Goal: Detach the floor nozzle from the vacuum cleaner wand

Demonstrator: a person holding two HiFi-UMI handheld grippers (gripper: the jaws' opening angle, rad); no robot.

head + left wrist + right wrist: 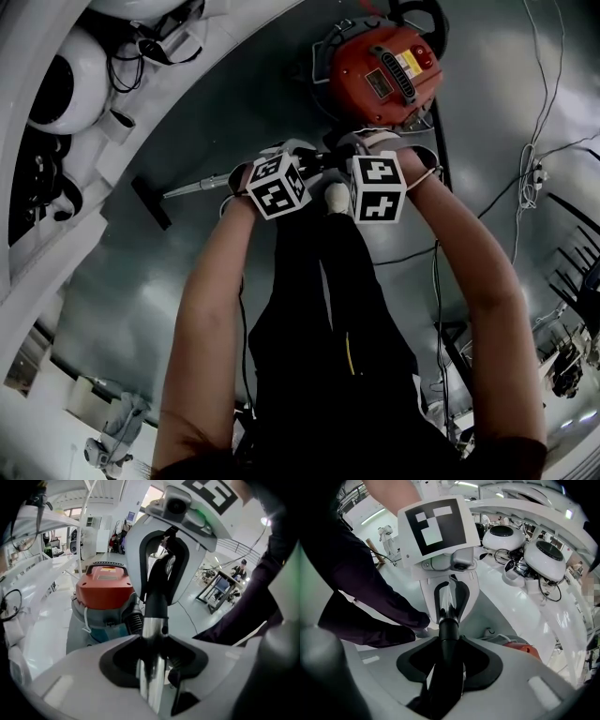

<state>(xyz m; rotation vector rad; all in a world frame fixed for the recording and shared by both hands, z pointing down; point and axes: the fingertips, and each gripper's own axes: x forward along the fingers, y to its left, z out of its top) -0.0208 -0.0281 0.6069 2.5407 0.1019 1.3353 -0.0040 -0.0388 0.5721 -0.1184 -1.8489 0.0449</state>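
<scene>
The whole move turns on the line of the slim chrome metal vacuum wand (199, 186). In the head view it runs straight from the flat black bar-shaped floor nozzle (151, 202) to the two grippers, which sit just in front of the round red canister vacuum body (382, 75). The nozzle is at the wand's far end, on the side away from the canister and well apart from both grippers. It is low over the grey floor (244, 94), but I cannot tell whether it rests there. The left gripper (152, 660) has its jaws closed part-way onto the chrome tube, which fills the gap between them. The right gripper (449, 658) is likewise clamped on the thicker black plastic tube section (449, 637) that continues the wand toward the canister. The two grippers face each other along the same axis, close together, with the chrome-to-black joint between them. The left gripper is on the side further from the canister, so it is the one nearer the nozzle. As I judge it, any separating pull has to go along this long axis. However, the nozzle's own joint lies beyond both grips, out past the left one, so the left hand would need to work toward that end.
</scene>
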